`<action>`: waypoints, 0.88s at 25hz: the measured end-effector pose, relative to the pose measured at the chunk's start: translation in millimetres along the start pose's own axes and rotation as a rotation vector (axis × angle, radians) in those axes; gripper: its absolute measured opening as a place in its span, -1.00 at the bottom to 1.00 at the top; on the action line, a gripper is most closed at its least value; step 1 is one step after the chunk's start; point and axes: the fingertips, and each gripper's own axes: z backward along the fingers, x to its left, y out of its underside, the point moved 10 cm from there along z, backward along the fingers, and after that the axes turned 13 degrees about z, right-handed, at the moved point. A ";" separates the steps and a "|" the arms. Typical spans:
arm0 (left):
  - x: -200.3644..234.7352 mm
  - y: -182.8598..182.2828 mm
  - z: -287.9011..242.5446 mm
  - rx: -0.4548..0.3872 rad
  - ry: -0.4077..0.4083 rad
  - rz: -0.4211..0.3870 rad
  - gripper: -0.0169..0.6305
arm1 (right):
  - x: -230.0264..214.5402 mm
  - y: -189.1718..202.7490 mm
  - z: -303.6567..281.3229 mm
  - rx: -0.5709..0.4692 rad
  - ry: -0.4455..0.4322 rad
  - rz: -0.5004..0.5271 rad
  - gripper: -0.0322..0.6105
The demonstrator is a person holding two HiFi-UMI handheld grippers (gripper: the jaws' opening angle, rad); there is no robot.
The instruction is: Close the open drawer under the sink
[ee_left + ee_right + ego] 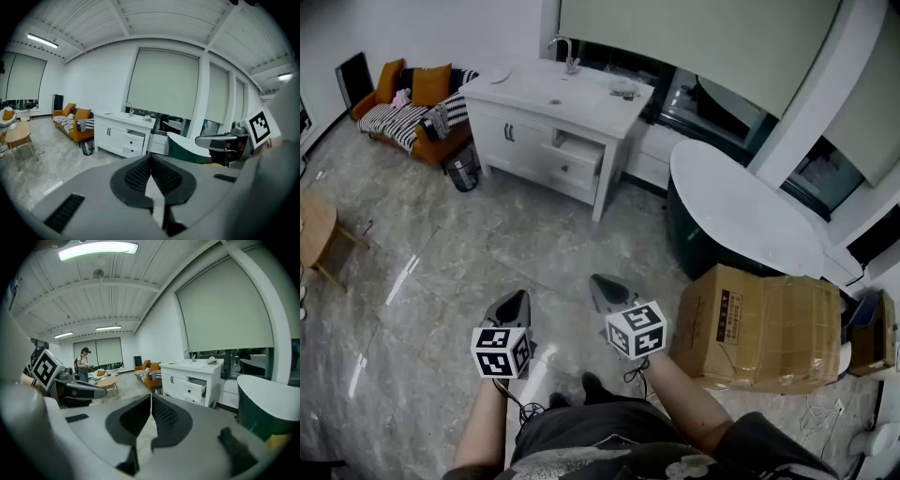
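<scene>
Side by side, left gripper, right gripper, angled down

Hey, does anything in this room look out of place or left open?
Yes: the upper drawer of the white sink cabinet stands pulled out, while its other fronts sit flush. A dented cardboard box also sits beside the tub.

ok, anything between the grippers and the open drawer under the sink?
Nothing visible. Only bare floor lies between the left gripper, right gripper and the open drawer. The cardboard box and tub sit right of that path; the bin stands left of the cabinet.
</scene>
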 end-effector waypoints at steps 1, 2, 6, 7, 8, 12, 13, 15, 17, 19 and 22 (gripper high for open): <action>2.9 -0.1 1.5 -0.001 0.001 0.003 -0.91 | 2.8 0.0 -1.2 0.002 0.000 -0.001 -0.80; 5.8 -0.2 3.0 -0.001 0.002 0.006 -0.91 | 5.6 -0.2 -2.4 0.004 0.000 -0.002 -0.80; 16.1 0.6 10.7 0.007 0.006 0.012 -0.91 | 16.3 -1.9 -6.1 0.013 0.003 0.006 -0.80; 19.2 2.1 12.8 0.010 0.006 0.014 -0.91 | 19.4 -2.1 -6.4 0.014 0.004 0.008 -0.80; 22.3 3.9 15.1 0.016 0.005 0.016 -0.91 | 22.6 -2.3 -6.3 0.014 0.006 0.008 -0.80; 31.4 6.4 24.4 0.030 0.010 0.030 -0.91 | 34.6 -4.2 -5.6 0.019 0.019 -0.003 -0.80; 32.9 6.6 26.1 0.027 0.013 0.031 -0.91 | 36.6 -3.3 -5.2 0.021 0.025 -0.013 -0.80; 35.4 7.5 28.9 0.016 0.022 0.034 -0.91 | 38.5 0.9 -3.7 0.024 0.042 -0.039 -0.80; 37.7 8.5 32.1 0.005 0.031 0.038 -0.91 | 38.5 5.9 -1.0 0.023 0.059 -0.069 -0.80; 40.3 10.5 35.3 0.001 0.038 0.038 -0.91 | 38.0 10.7 2.0 0.025 0.078 -0.097 -0.80; 46.2 15.4 39.7 0.002 0.043 0.049 -0.91 | 40.0 17.2 5.5 0.034 0.101 -0.113 -0.80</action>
